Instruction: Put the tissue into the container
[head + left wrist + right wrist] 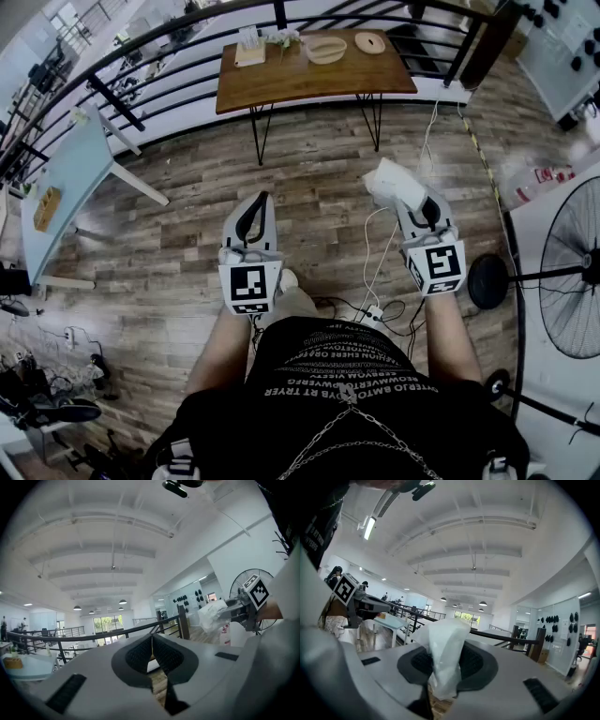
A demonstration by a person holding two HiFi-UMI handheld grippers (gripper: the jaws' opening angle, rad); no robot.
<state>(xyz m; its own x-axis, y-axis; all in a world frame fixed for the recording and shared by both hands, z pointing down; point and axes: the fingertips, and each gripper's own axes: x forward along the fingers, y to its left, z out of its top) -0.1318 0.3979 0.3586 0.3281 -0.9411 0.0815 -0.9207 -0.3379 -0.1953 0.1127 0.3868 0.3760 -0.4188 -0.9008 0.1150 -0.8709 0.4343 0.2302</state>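
Note:
A crumpled white tissue (393,182) sticks out of my right gripper (409,199), which is shut on it and held over the wooden floor. In the right gripper view the tissue (445,639) fills the gap between the dark pads. My left gripper (262,199) hovers level with it to the left, jaws shut with nothing between them (151,654). From the left gripper view the tissue (212,615) shows at the right. A shallow wooden bowl (325,49) lies on the brown table (281,82) far ahead.
A round wooden lid (369,42) and a small box (249,49) share that table. A black railing (159,66) runs behind it. A light blue table (66,173) stands at the left, a standing fan (574,281) at the right. White cables (375,272) trail on the floor.

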